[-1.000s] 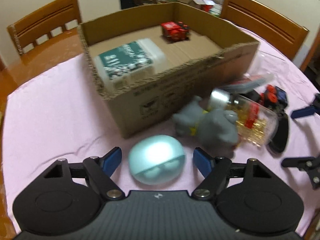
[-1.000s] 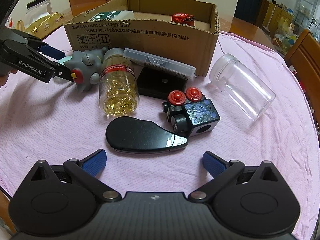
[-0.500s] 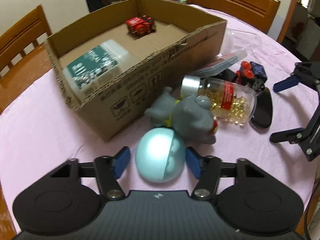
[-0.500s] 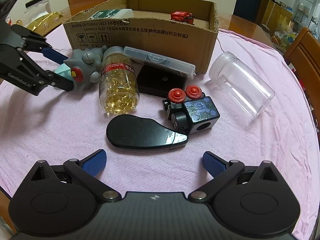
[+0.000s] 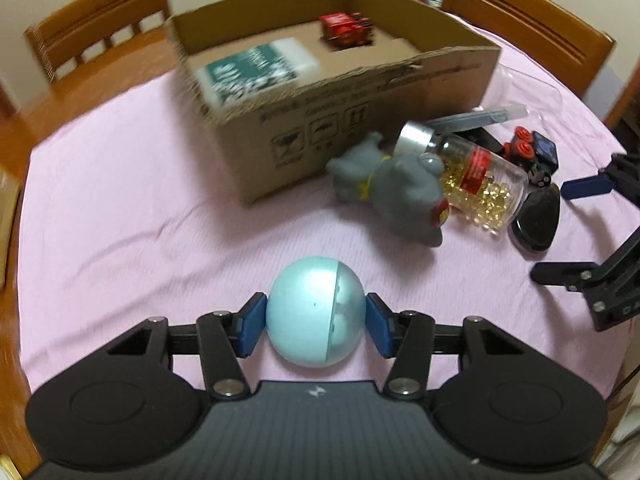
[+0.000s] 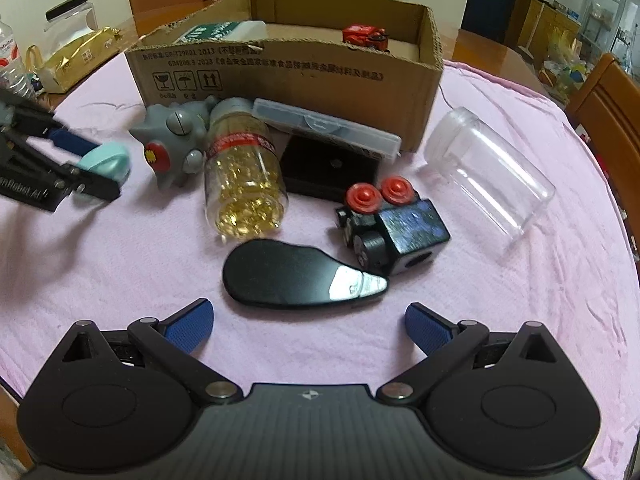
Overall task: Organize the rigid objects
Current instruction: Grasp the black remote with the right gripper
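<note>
Blue fingers [image 5: 254, 330] clamping teal case [image 5: 315, 312]

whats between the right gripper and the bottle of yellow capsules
The black oval case lies flat on the pink cloth, just ahead of the open right gripper and short of the capsule bottle. The right wrist view shows it.

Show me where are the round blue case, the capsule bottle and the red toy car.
round blue case [image 5: 308, 316], left wrist view, its front shell.
capsule bottle [image 6: 242, 184], right wrist view, its clear body.
red toy car [image 6: 364, 36], right wrist view, its red body.
</note>
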A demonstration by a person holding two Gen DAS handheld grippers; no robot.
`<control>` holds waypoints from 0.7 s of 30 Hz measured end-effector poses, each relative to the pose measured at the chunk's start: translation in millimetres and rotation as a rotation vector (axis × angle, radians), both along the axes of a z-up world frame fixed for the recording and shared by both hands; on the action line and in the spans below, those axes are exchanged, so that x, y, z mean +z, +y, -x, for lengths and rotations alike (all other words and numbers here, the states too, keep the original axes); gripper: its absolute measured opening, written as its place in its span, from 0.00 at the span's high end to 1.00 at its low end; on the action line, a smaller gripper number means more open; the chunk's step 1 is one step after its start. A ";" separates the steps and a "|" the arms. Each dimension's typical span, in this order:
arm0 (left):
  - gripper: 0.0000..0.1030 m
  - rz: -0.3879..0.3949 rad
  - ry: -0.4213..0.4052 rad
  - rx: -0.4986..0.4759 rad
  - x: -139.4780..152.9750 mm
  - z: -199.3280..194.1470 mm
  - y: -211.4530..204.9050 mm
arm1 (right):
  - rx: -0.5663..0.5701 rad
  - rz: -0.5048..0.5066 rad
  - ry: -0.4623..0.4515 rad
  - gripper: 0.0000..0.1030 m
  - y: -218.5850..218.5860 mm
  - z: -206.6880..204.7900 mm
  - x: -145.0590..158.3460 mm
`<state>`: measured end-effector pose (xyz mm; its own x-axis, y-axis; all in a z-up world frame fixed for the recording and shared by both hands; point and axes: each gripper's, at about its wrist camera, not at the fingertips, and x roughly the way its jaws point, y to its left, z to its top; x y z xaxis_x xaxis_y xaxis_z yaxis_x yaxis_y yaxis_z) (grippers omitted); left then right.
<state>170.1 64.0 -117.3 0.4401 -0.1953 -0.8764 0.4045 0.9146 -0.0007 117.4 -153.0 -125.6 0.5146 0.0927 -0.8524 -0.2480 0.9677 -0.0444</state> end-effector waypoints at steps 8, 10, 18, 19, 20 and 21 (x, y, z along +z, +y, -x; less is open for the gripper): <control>0.49 -0.011 -0.009 -0.030 0.1 2.7 -0.8 | 0.001 -0.003 -0.013 0.00 11.2 -5.1 -0.5; 0.49 -0.013 -0.009 -0.042 0.9 3.6 0.2 | -0.003 -0.006 -0.018 0.00 12.1 -5.0 -0.3; 0.49 -0.024 -0.012 -0.050 0.7 4.2 -3.2 | -0.040 -0.006 -0.034 0.04 13.3 -7.0 0.4; 0.48 -0.021 -0.011 -0.047 0.5 3.7 -2.8 | -0.043 -0.006 -0.033 0.05 13.3 -7.5 0.5; 0.47 -0.015 -0.009 -0.043 0.0 2.8 -1.9 | -0.045 -0.005 -0.033 0.05 13.4 -8.1 0.8; 0.46 -0.009 -0.008 -0.041 -0.3 1.9 -1.2 | -0.048 -0.005 -0.034 0.06 13.3 -8.7 1.0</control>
